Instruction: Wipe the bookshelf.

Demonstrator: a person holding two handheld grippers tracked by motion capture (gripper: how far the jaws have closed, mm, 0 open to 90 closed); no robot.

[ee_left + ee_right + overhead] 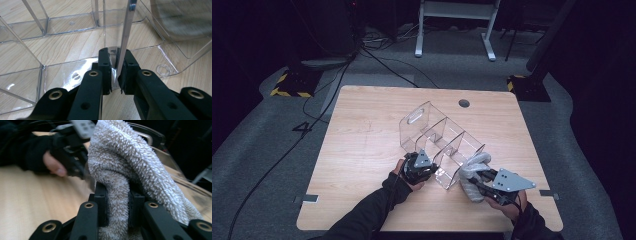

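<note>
Wooden table (362, 150), pale and bare apart from one clear acrylic organizer (439, 142) lying near its middle, open compartments side by side and a handle slot cut in the far end wall. Left gripper (424, 167) at the organizer's near edge, jaws drawn narrow and clamped on one thin clear wall (123, 47) that rises between the pads (seen edge-on in the left gripper view, slightly tilted, with the organizer's floor and dividers spreading beyond it over the wood grain). Right gripper (477, 182) just beside the organizer's near right corner, jaws likewise narrow and pinched on a white fluffy cloth (130, 170); cloth bunched up, standing above the pads and draping over to one side, its lower end tucked down between the black jaws. In the high view, cloth (474, 172) touching or very nearly touching the organizer's outer wall, hard to tell which. Left hand (53, 166) gloved in black, blurred, behind the cloth in the right gripper view. Dark sleeves entering from the bottom edge of the high view. Grey carpet (277, 145) and trailing cables around the table.
</note>
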